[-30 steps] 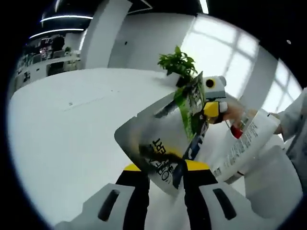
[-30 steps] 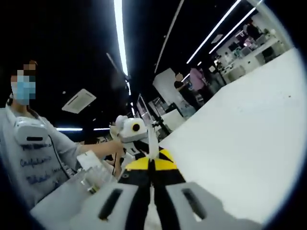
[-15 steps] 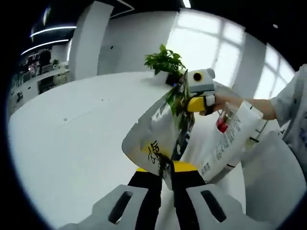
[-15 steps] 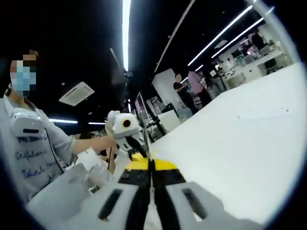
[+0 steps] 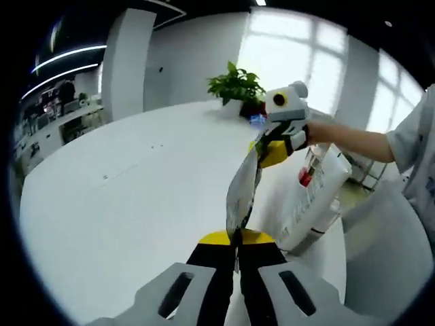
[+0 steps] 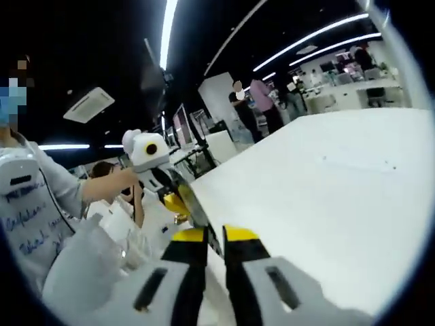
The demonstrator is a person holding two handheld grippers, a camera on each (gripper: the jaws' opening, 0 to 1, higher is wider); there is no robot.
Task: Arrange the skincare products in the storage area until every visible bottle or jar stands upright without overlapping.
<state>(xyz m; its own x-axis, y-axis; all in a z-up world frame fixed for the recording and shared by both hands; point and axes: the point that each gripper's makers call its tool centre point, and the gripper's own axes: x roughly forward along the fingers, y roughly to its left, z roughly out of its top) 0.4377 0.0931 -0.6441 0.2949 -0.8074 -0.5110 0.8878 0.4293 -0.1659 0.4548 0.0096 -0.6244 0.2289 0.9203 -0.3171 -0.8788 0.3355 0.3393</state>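
A flat silver pouch (image 5: 241,187) with green and black print hangs edge-on above the white table (image 5: 122,197). My left gripper (image 5: 236,238) is shut on its lower end. The right gripper (image 5: 266,155) meets the pouch's top end from the right, a hand behind it. In the right gripper view, the pouch (image 6: 197,210) runs as a thin edge from the left gripper (image 6: 174,199) into my right gripper (image 6: 215,234), whose jaws stand a little apart around it. A white bottle (image 5: 309,204) with a red mark stands tilted just right of the pouch.
A potted green plant (image 5: 234,85) stands at the table's far edge. A white bag (image 5: 387,251) sits low on the right, also seen as the bag (image 6: 85,261) beside a person in a grey top. People stand beyond the table (image 6: 326,183).
The pouch has turned from face-on to edge-on in the left gripper view. My right gripper's jaws, pressed together before, now show a gap. Both views have swung.
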